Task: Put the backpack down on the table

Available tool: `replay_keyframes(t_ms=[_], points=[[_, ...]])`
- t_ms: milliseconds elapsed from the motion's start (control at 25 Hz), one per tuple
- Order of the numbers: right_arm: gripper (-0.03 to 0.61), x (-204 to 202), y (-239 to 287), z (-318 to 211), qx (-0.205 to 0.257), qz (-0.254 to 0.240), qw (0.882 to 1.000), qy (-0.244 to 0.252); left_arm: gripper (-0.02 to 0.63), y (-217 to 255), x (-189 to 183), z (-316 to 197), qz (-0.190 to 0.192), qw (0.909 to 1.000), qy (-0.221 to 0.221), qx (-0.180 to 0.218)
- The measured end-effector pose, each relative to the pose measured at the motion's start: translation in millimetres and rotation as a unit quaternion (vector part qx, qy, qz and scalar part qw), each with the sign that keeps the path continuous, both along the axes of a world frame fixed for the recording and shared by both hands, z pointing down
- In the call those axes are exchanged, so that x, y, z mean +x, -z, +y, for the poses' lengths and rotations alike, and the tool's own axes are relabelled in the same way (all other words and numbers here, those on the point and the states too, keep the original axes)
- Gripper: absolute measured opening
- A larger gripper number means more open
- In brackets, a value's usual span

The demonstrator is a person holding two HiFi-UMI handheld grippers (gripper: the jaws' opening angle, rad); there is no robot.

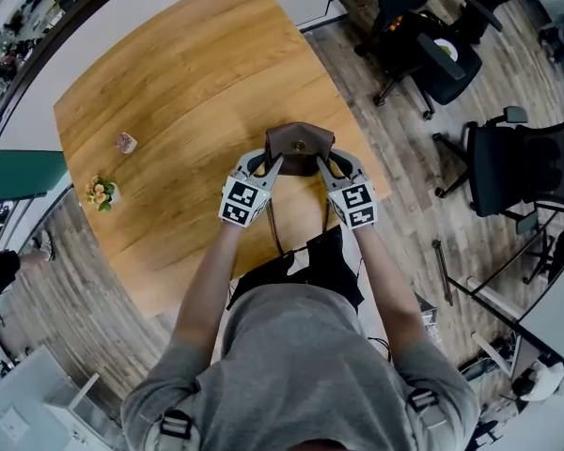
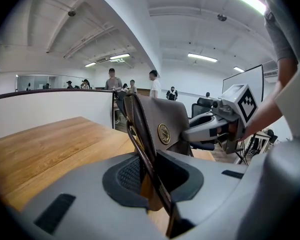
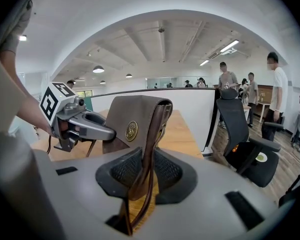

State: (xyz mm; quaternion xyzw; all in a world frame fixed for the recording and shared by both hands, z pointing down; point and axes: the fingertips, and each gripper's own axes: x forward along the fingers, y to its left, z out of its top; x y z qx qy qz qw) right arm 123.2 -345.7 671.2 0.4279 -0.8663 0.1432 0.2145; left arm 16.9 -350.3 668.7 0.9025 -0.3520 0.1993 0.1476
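Over the near edge of the table (image 1: 160, 73), you hold the backpack (image 1: 299, 148) upright between your 2 grippers. Your left gripper (image 1: 266, 163) grips its left side, jaws narrow and clamped on a brown strap (image 2: 149, 174). Your right gripper (image 1: 334, 164) grips the right side the same way, jaws narrow on the strap there. A round gold badge (image 2: 164, 134) shows on the flap. You cannot tell whether the bag's bottom touches the wood. A flower pot (image 1: 101, 193) and a small pink thing (image 1: 126, 142) sit well apart from the backpack, on the table's left part. Chairs (image 1: 522, 167) stand on the floor to your right.
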Motion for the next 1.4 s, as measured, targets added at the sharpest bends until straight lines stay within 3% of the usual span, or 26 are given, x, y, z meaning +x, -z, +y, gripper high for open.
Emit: replay_keyframes(t_ms=[560,1400], points=[[0.086,-8.7,-22.6,0.9,0.001,-0.002,1.000,0.025,0.078,-30.4,-10.1,-0.8,0.009,0.9996,0.028,-0.006],[0.109,-2.2,-30.5,13.3,-0.036,-0.025,0.998,0.035,0.106,-33.7,-14.5,11.6,0.009,0.9989,0.020,-0.041]])
